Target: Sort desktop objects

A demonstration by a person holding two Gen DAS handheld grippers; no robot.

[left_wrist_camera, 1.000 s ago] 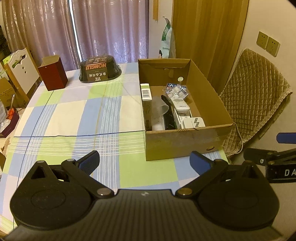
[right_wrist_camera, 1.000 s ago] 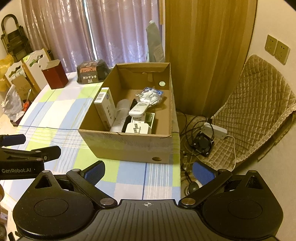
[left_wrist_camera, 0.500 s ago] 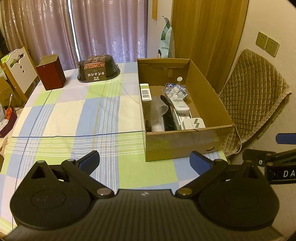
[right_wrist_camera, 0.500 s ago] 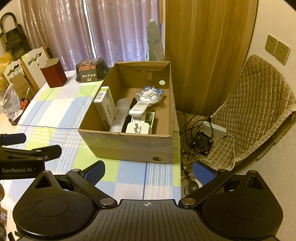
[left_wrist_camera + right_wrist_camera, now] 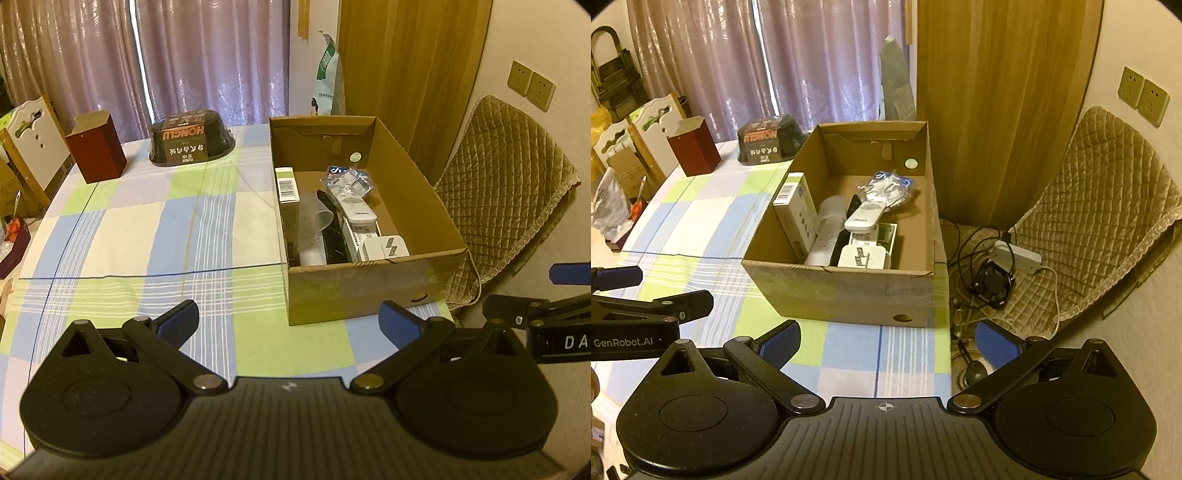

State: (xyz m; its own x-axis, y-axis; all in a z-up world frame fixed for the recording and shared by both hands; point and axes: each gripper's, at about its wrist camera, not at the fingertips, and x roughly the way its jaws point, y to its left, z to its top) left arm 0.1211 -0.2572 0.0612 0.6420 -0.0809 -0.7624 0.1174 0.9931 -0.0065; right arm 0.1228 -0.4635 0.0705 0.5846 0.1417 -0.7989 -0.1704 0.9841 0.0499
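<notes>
Left wrist view: the left gripper (image 5: 289, 322) hovers above the checked tablecloth (image 5: 147, 236), its blue-padded fingers spread wide with nothing between them. Just ahead, at the table's right edge, stands an open cardboard box (image 5: 364, 284). Inside it lie an upright white carton with a barcode (image 5: 287, 186), a translucent cup on its side (image 5: 317, 218), a white remote (image 5: 356, 211), a white charger (image 5: 386, 248) and a clear plastic packet (image 5: 345, 177). At the far end of the table sit a dark red box (image 5: 96, 147) and an upturned black bowl (image 5: 191, 136). The right gripper (image 5: 888, 343) is likewise wide open and empty, near the box's front wall.
</notes>
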